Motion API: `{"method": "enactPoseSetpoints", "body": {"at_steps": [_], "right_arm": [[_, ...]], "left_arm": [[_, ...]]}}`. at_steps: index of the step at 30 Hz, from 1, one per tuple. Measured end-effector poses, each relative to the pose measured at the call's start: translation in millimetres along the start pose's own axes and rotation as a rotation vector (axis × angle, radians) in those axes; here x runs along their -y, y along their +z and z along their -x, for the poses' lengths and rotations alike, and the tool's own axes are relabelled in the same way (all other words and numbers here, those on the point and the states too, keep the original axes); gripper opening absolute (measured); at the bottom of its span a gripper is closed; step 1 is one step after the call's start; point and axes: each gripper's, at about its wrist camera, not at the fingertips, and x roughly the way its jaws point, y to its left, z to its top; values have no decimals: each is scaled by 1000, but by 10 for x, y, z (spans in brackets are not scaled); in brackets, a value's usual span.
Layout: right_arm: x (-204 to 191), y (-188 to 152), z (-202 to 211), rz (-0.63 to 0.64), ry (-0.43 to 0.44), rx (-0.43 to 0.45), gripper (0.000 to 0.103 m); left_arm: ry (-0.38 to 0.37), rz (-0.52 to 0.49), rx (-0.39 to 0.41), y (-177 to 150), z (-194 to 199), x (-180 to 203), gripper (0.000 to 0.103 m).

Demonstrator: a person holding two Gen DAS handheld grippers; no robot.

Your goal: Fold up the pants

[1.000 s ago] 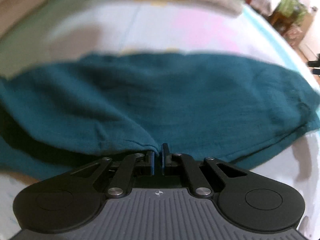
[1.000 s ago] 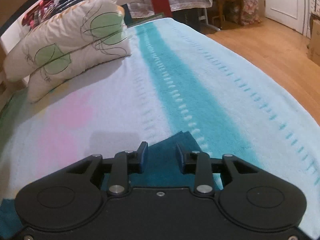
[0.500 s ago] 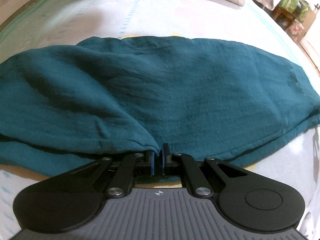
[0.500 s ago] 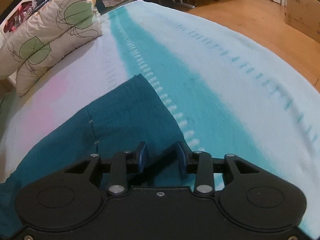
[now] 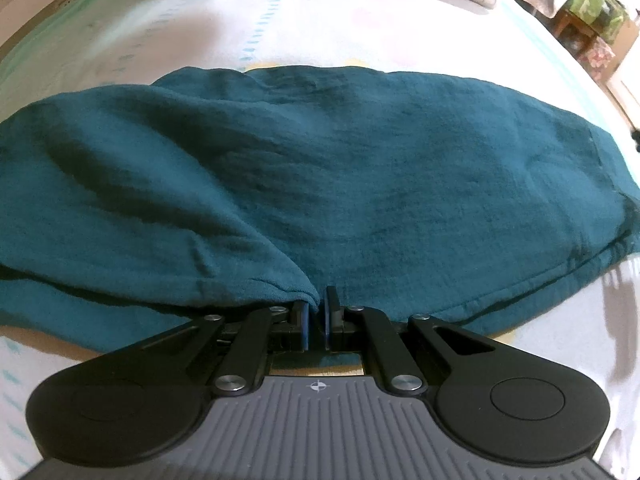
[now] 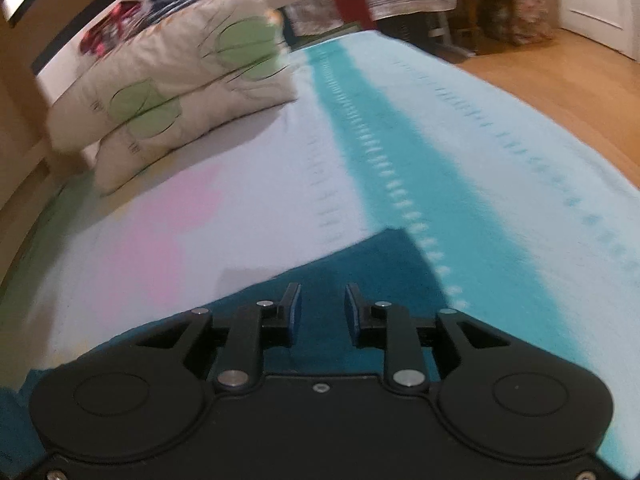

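The teal pants (image 5: 340, 184) lie spread across the bed blanket (image 5: 280, 12), with one layer folded over the other. My left gripper (image 5: 318, 308) is shut on the near hem of the upper layer, pinching the cloth edge between its pads. In the right wrist view a corner of the pants (image 6: 360, 264) lies on the blanket. My right gripper (image 6: 322, 310) is open and empty just above that corner, its fingers apart with cloth visible between them.
The blanket (image 6: 400, 160) is white with pink, teal and pale blue stripes. Two leaf-print pillows (image 6: 172, 92) are stacked at the far left. The wooden floor (image 6: 560, 92) and furniture lie beyond the bed's right edge.
My left gripper keeps its hold on the hem and the pants have settled flat. My right gripper has tilted up and pulled back, so less of the pants corner shows.
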Motion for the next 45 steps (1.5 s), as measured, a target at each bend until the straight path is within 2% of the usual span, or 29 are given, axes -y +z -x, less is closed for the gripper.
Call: {"method": "enactPoseSetpoints", "body": {"at_steps": [5, 10, 12, 13, 14, 15, 20, 22, 23, 24, 26, 28, 29, 30, 32, 37, 38, 40, 41, 45], "right_arm": [[279, -386, 271, -74, -68, -70, 38], [454, -548, 239, -211, -13, -100, 38], [453, -511, 133, -229, -32, -131, 38], [429, -484, 76, -228, -48, -146, 35], [400, -453, 38, -222, -42, -146, 13], [348, -404, 7, -207, -34, -133, 6], [-61, -51, 61, -66, 43, -8, 6], [-145, 39, 145, -35, 65, 13, 6], [-138, 51, 184, -39, 55, 11, 8], [-104, 34, 210, -53, 35, 7, 15], [42, -50, 257, -67, -19, 2, 17], [188, -130, 244, -52, -62, -17, 37], [273, -163, 213, -29, -66, -34, 57], [331, -188, 193, 1, -69, -40, 62], [460, -256, 156, 40, -79, -42, 62], [695, -383, 154, -20, -17, -71, 62], [694, -386, 155, -22, 2, -76, 57], [662, -383, 158, 0, 18, -94, 22], [633, -367, 187, 6, 18, -87, 13], [534, -78, 381, -113, 100, -6, 12]], "left_arm": [[-3, -20, 3, -15, 0, -7, 7], [0, -19, -4, 0, -3, 17, 7], [-4, -8, -6, -2, 6, 2, 7], [-7, -2, -6, -4, 10, -8, 7], [-9, 3, -6, -2, 13, -22, 7], [-10, 7, -5, -1, 21, -26, 7], [-13, 6, 1, 29, 64, -20, 7], [-16, 1, 3, 41, 71, -29, 7], [-19, 6, 1, 48, 77, -33, 6], [-28, 20, 1, 60, 90, -47, 6], [-50, 40, 22, 98, 159, -82, 6], [-67, 47, 60, 167, 263, -99, 6], [-72, 48, 75, 199, 300, -105, 6], [-78, 48, 87, 234, 338, -111, 6], [-84, 55, 88, 267, 357, -125, 6], [-86, 85, 47, 224, 277, -121, 6], [-84, 81, 42, 221, 265, -117, 6], [-80, 68, 38, 211, 264, -102, 6], [-78, 65, 40, 209, 282, -104, 6], [-88, 78, 72, 284, 395, -123, 6]]}}
